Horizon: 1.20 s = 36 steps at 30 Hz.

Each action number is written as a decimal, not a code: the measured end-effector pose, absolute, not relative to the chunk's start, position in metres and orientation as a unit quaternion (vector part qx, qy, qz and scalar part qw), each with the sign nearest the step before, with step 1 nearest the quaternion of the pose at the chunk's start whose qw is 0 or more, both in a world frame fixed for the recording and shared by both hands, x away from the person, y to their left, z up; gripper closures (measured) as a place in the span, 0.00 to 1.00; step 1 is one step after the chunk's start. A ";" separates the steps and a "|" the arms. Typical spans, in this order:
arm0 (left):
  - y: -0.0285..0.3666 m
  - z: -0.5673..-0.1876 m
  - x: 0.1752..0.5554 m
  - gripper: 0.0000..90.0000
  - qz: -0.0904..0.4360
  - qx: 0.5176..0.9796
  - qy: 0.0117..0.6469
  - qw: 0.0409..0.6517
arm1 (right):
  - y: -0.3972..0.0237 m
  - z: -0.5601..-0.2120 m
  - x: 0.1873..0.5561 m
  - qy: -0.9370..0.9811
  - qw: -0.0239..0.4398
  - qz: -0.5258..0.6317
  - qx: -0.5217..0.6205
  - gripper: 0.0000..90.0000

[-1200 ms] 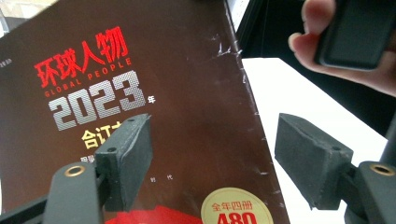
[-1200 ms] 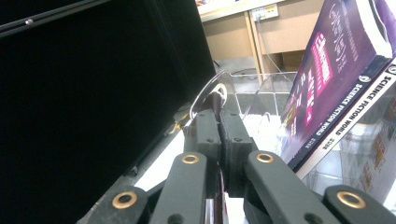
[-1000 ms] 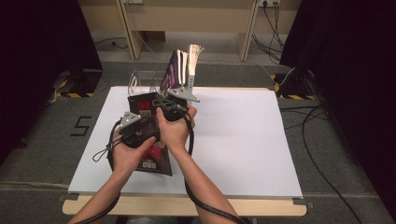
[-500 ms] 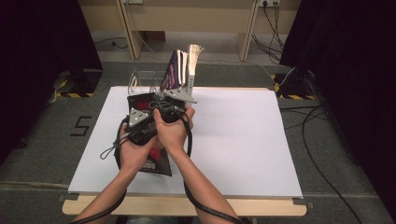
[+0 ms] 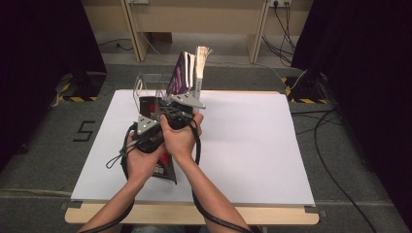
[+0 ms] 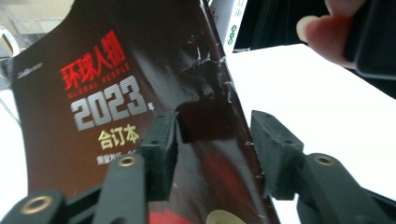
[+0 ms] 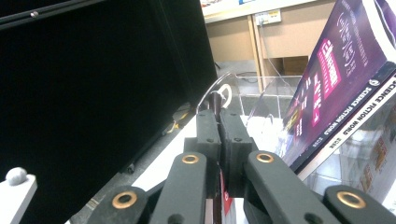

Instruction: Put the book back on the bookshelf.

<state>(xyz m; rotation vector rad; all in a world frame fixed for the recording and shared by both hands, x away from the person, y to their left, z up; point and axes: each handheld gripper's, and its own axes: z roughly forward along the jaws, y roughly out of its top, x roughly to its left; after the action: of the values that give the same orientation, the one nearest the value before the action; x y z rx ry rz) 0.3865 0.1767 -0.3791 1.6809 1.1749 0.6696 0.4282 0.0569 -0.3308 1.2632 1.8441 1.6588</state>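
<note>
This looks like a recording lab or studio: black curtains (image 5: 43, 58) hang on both sides, hazard-striped stand feet (image 5: 73, 97) rest on grey carpet (image 5: 48, 145) marked with a taped number (image 5: 85, 131), and cables (image 5: 335, 141) run to wall sockets (image 5: 277, 3).

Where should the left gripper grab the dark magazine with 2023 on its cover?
Best on the magazine's long free edge, coming in edge-on so one jaw sits on each face. It is thin and flat, and the left gripper already straddles that edge, its jaws just closing, while the right gripper pinches another part.
</note>
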 end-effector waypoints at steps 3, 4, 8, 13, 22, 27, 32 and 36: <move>0.177 -0.378 0.383 0.67 0.277 0.684 0.480 0.474 | 0.056 -0.329 0.427 0.650 0.175 0.588 0.449 0.98; 0.177 -0.378 0.383 0.68 0.279 0.683 0.480 0.474 | 0.056 -0.328 0.427 0.650 0.175 0.589 0.447 0.98; 0.177 -0.378 0.379 0.74 0.283 0.680 0.482 0.475 | 0.056 -0.327 0.426 0.649 0.173 0.592 0.446 0.98; 0.181 -0.378 0.375 0.83 0.280 0.673 0.493 0.476 | 0.058 -0.327 0.424 0.648 0.166 0.593 0.449 0.98; 0.193 -0.379 0.367 0.96 0.278 0.652 0.503 0.495 | 0.065 -0.323 0.419 0.658 0.165 0.593 0.433 0.97; 0.202 -0.381 0.363 0.96 0.276 0.641 0.502 0.510 | 0.068 -0.319 0.419 0.677 0.163 0.586 0.414 0.89; 0.211 -0.378 0.360 0.97 0.278 0.633 0.502 0.520 | 0.056 -0.311 0.421 0.675 0.133 0.607 0.397 0.67; 0.216 -0.374 0.356 0.97 0.288 0.630 0.496 0.523 | 0.034 -0.306 0.421 0.669 0.149 0.611 0.396 0.65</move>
<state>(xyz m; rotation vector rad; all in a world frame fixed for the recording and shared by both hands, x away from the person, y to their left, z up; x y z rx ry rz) 0.3562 0.2164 -0.3738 1.5082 1.1884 0.6885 0.4208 0.0344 -0.3060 1.1395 1.9219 1.7569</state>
